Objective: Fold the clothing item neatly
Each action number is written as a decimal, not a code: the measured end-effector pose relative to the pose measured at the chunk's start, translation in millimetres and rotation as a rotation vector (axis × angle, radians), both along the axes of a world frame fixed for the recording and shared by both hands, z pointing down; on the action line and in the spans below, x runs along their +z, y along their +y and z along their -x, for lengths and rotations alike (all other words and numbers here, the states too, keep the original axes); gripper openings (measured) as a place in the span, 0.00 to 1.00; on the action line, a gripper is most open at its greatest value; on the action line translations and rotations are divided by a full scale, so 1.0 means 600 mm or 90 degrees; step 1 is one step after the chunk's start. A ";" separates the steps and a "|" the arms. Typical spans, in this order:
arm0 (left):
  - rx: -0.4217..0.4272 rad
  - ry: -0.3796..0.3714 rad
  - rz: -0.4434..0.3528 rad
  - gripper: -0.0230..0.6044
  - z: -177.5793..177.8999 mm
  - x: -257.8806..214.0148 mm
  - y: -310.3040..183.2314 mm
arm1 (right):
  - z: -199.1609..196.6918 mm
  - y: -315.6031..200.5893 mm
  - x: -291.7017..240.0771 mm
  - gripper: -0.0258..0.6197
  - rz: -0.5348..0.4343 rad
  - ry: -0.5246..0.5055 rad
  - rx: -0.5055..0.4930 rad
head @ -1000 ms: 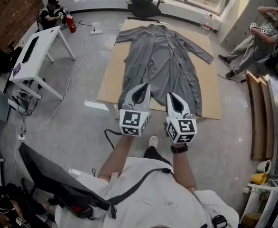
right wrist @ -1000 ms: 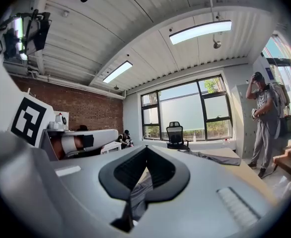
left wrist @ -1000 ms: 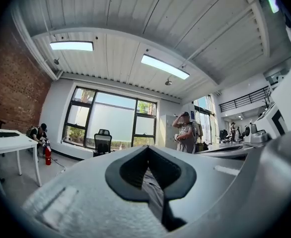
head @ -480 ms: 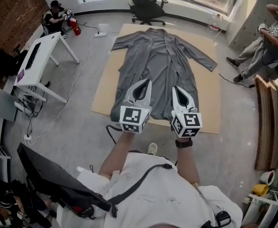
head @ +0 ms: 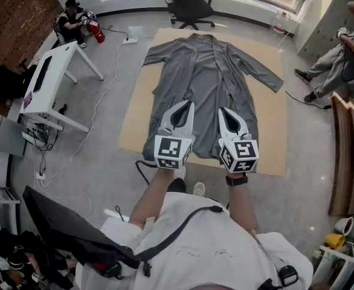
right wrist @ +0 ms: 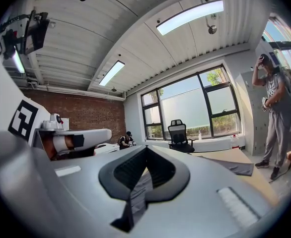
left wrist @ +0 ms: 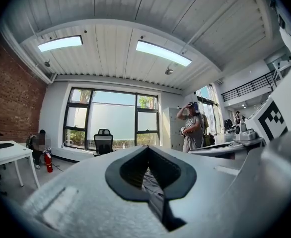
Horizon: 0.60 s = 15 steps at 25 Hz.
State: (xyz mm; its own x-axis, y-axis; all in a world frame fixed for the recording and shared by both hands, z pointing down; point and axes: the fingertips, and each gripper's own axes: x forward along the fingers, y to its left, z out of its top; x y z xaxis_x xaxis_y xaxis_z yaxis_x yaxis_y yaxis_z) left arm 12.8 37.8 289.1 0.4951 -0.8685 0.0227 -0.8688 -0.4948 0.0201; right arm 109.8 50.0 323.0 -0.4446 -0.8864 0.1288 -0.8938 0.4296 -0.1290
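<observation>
Grey robe [head: 210,83] lies spread flat, front open and sleeves out, on a tan board [head: 135,116] on the floor, in the upper centre of the head view. Folding looks not yet begun; the step in hand is the approach. The left tool [head: 188,106] and right tool [head: 223,112] are both closed and empty, held side by side and level on outstretched forearms, at frame centre over the hem end. Next, I judge, they must lower, open and take an edge or sleeve
</observation>
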 end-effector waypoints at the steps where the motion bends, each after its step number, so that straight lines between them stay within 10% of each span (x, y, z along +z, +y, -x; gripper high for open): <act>1: 0.003 0.001 0.001 0.04 0.003 0.003 -0.009 | 0.001 -0.009 0.002 0.04 0.001 0.003 0.005; 15: 0.049 -0.041 0.132 0.04 0.113 0.152 -0.149 | 0.042 -0.117 0.084 0.04 0.066 0.058 0.066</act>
State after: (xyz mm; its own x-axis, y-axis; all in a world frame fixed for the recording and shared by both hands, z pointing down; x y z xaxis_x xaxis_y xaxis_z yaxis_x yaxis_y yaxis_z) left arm -54.9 -51.6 380.0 0.5513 -0.8018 0.2307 -0.8315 -0.5505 0.0741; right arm 84.8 -20.2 373.1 -0.3342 -0.9066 0.2577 -0.9425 0.3235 -0.0841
